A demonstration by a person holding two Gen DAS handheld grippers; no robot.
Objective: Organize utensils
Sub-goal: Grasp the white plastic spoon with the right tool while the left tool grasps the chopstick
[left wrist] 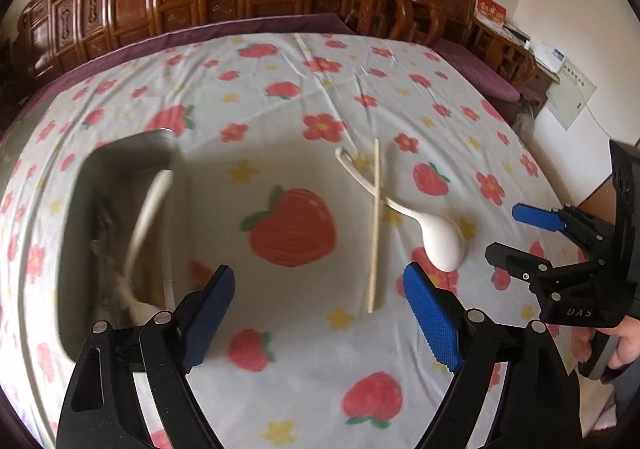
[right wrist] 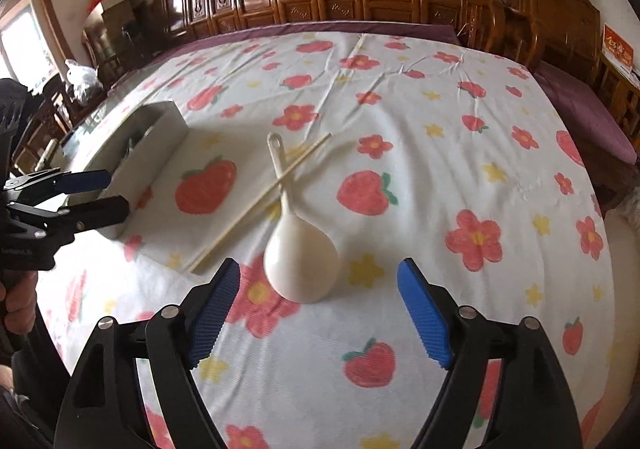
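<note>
**Lining up on the spoon, chopstick in the way**

Hovering over the strawberry tablecloth [right wrist: 440, 121], your right gripper [right wrist: 320, 309] has its blue pads spread wide and empty, with the white spoon [right wrist: 300, 257] sitting bowl-first at 12 o'clock, just beyond the fingertips. Watch the crossing: a single chopstick [right wrist: 260, 205] lies over the spoon's handle, running from 10 o'clock up toward 1. Lift the spoon carelessly and, by my read, that stick rolls or flicks across the cloth. The rounded bowl looks slick too, so a pinch there could squirt it out.

Your left gripper [left wrist: 320, 325] is also wide apart and carrying nothing. The metal container [left wrist: 120, 233] sits at its 10 o'clock with another white spoon [left wrist: 148, 217] already leaning inside. It's blurred, so go easy: clipping that container's rim could tip it.
</note>
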